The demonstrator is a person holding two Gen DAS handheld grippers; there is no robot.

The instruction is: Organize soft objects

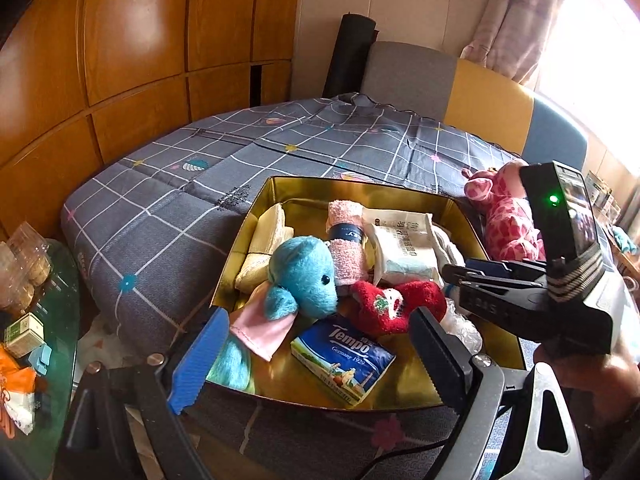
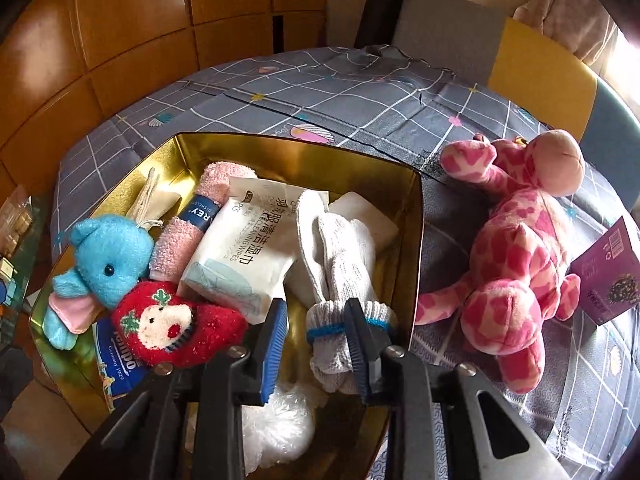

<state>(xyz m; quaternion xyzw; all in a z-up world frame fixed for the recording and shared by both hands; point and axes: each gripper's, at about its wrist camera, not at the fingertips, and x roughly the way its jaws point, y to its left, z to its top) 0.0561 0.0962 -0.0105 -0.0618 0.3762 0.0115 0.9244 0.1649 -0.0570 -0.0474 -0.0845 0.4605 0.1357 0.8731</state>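
Our right tongs (image 2: 318,334) half-closed around the white socks (image 2: 336,264), one pad touching, inside the gold tin (image 2: 416,240) on the bed; left tongs (image 1: 316,356) spread empty. A shallow pinch could slip off the cuff.

Before you lies a bed (image 2: 360,92) under a grey grid-patterned cover with small pastel motifs. Directly on it rest a gold-lined tin (image 2: 304,156), a pink spotted plush giraffe (image 2: 516,248) lying just beside the tin's right wall, and a purple card (image 2: 608,276) touching the giraffe's far side.
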